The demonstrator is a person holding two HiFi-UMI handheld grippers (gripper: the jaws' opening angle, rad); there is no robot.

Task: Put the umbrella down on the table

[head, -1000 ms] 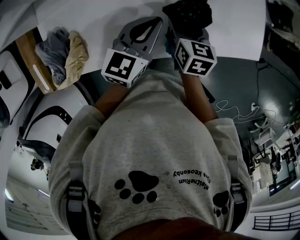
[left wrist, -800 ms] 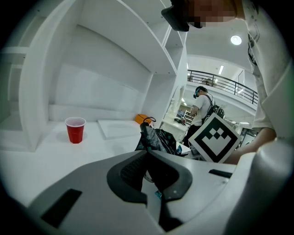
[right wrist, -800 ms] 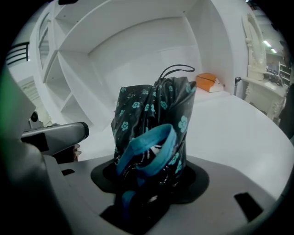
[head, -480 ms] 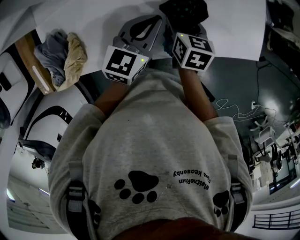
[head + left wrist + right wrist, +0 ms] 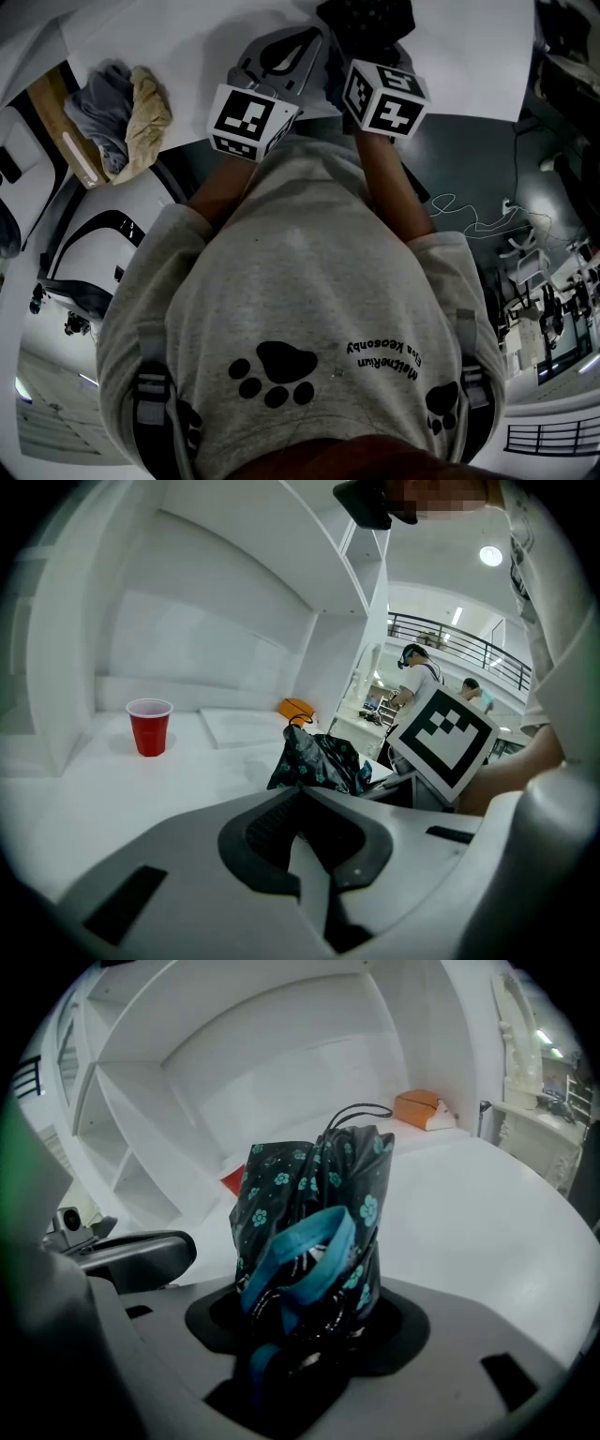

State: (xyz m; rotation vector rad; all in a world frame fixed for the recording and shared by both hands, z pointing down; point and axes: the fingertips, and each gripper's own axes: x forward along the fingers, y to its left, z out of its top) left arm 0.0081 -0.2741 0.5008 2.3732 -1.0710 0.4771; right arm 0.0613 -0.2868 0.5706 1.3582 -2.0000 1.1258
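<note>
Umbrella (image 5: 309, 1232) is pinched at its strapped end by the right gripper (image 5: 302, 1335), with its long axis running straight out from the jaws, away over the white table (image 5: 497, 1241). Contact with the table cannot be told. The left gripper (image 5: 302, 841), just to the left, is pressed together on nothing. Compared with a second ago, both grippers are seen carried slightly farther over the table.

The folded umbrella (image 5: 314, 1194), dark with teal flowers and a blue strap (image 5: 314, 1241), stood upright in the right gripper (image 5: 309, 1335), above the worktop (image 5: 487, 1232).
</note>
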